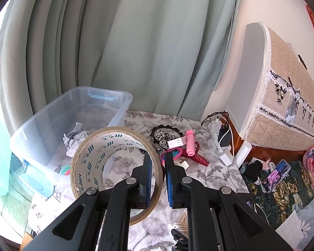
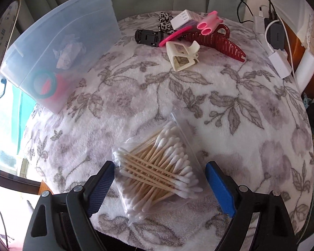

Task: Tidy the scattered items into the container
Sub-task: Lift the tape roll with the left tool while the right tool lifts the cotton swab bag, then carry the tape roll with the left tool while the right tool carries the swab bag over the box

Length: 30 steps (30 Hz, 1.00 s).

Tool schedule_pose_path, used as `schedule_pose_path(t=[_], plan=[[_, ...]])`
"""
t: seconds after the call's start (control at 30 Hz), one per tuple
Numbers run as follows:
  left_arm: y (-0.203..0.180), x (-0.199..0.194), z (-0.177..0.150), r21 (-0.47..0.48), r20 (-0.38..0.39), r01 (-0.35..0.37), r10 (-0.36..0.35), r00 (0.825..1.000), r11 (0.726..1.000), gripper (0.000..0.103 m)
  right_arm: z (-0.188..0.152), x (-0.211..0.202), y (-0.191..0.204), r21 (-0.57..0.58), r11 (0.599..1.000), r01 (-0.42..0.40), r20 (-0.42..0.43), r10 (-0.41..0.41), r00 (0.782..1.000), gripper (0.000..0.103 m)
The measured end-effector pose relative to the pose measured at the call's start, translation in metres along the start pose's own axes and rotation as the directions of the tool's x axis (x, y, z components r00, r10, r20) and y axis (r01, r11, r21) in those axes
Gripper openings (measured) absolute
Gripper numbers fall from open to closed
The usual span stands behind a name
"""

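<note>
Pinching the wall of a wide roll of clear brownish packing tape, the left gripper holds it lifted, just beside the clear plastic storage box. The right gripper hovers with its fingers spread on both sides of a clear bag of wooden cotton swabs, lying on the flower-patterned fleece worktop.

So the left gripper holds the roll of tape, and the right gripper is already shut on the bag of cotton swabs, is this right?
Not quite. The left gripper does hold the roll of tape, but the right gripper is open: in the right wrist view its fingers stand apart on either side of the bag of cotton swabs, not closed on it.
</note>
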<state>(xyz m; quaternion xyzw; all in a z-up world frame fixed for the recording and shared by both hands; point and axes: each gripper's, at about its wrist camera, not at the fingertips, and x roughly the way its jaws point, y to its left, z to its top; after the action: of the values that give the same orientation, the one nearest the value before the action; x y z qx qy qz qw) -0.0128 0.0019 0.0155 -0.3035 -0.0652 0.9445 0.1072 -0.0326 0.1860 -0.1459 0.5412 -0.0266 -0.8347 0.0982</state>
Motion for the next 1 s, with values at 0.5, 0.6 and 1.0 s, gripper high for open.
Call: schedule_pose_path(t=[0.5, 0.6, 1.0], plan=[[0.005, 0.016, -0.007, -0.02, -0.047, -0.013, 0.012, 0.999, 1.0, 0.012, 0.004, -0.013, -0.067, 0.241, 0.971, 0.01, 0.065, -0.026, 0.998, 0.082], [0.005, 0.018, -0.009, -0.021, -0.053, -0.013, 0.012, 0.999, 1.0, 0.012, 0.005, -0.015, -0.071, 0.257, 0.966, 0.003, 0.07, -0.022, 0.997, 0.077], [0.008, 0.023, -0.013, -0.03, -0.065, 0.0, -0.002, 0.998, 1.0, 0.013, 0.007, -0.029, -0.069, 0.293, 0.956, -0.025, 0.112, -0.008, 0.994, 0.072]])
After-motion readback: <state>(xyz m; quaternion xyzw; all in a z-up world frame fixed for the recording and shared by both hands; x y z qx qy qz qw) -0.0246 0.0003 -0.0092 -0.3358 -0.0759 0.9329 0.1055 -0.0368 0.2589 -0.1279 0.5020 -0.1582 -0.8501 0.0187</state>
